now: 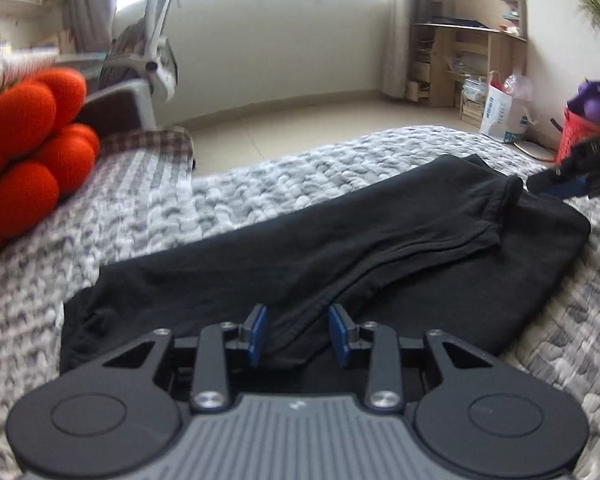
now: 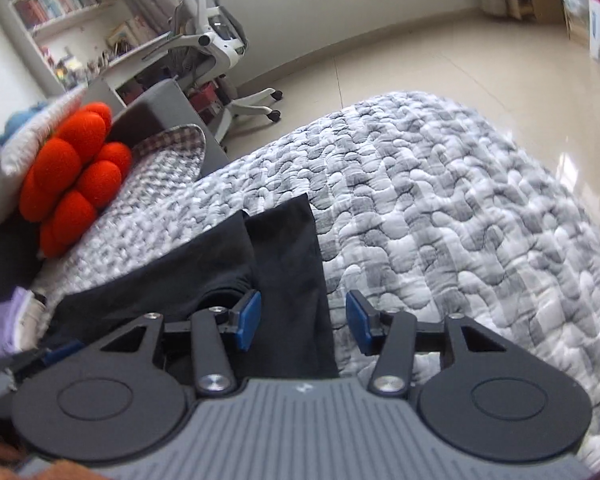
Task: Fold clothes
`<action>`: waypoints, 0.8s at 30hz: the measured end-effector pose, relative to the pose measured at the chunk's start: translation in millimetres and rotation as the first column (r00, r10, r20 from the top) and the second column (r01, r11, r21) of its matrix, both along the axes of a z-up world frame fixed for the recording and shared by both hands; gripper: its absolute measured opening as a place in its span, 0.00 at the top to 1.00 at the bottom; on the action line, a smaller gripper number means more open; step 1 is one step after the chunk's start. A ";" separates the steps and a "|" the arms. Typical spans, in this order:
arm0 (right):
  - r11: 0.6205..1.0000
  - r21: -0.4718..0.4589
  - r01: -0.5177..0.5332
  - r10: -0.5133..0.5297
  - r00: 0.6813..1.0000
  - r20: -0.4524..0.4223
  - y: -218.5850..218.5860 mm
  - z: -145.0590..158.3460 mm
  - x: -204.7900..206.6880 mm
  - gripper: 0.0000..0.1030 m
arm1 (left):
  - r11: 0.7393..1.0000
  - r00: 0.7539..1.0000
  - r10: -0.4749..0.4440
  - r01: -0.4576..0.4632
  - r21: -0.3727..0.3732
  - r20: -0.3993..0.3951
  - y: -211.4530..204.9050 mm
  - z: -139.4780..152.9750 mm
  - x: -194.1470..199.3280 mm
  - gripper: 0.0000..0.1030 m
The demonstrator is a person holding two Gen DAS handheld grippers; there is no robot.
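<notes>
garment: black cloth, matt, soft knit with stitched hems
quilt: grey-white cloth, puffy stitched surface
cushion: orange, fuzzy matt cloth
left gripper: matt black plastic, ribbed grey body, shiny metal screws, blue pads
floor: glossy pale tile
shelf: bare wood

Surface: a bed covered by a grey-and-white quilted spread.
Laid on it: a black garment, spread lengthwise and partly folded.
Toward the head: an orange-red lobed cushion is propped beside a checked pillow.
</notes>
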State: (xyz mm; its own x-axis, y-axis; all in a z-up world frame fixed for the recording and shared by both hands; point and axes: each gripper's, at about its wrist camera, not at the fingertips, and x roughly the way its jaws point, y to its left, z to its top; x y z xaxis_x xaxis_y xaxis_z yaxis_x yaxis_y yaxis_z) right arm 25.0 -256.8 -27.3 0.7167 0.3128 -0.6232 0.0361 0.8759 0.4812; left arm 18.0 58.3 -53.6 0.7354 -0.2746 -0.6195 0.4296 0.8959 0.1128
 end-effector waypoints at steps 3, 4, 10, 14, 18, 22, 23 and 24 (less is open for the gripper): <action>0.987 0.158 0.029 -0.025 0.999 -0.031 -15.0 -2.7 -1.1 0.50 | 0.999 1.000 0.000 0.000 -0.044 0.000 -1.3 7.2 -0.5 0.65; 0.976 0.216 0.042 -0.033 0.998 -0.045 -19.6 -5.3 -1.0 0.50 | 0.998 1.000 -0.001 0.001 -0.060 0.002 -1.7 9.6 -0.9 0.65; 0.905 0.409 0.118 -0.086 0.992 -0.095 -33.4 -12.7 -1.8 0.37 | 0.998 1.000 -0.027 0.027 -0.062 0.011 -14.9 10.7 -1.5 0.65; 0.904 0.406 0.133 -0.103 0.990 -0.094 -28.5 -7.5 -0.4 0.33 | 0.997 0.999 -0.033 0.034 -0.073 0.013 -23.0 11.0 -1.2 0.65; 0.941 0.309 0.137 -0.117 0.990 -0.081 -14.5 1.8 1.0 0.33 | 0.994 0.998 -0.058 0.059 -0.093 0.017 -34.4 12.5 -2.7 0.65; 0.988 0.114 0.104 -0.100 0.994 -0.039 7.7 10.6 1.3 0.34 | 0.993 0.995 -0.097 0.098 -0.066 0.016 -50.3 9.1 -6.2 0.65; 0.994 0.061 0.093 -0.091 0.995 -0.028 13.8 12.2 1.1 0.34 | 0.993 0.994 -0.107 0.108 -0.056 0.015 -54.0 7.9 -7.2 0.65; 0.997 0.005 0.075 -0.075 0.997 -0.019 20.8 11.5 1.6 0.34 | 0.992 0.993 -0.118 0.119 -0.047 0.013 -56.6 6.5 -8.1 0.65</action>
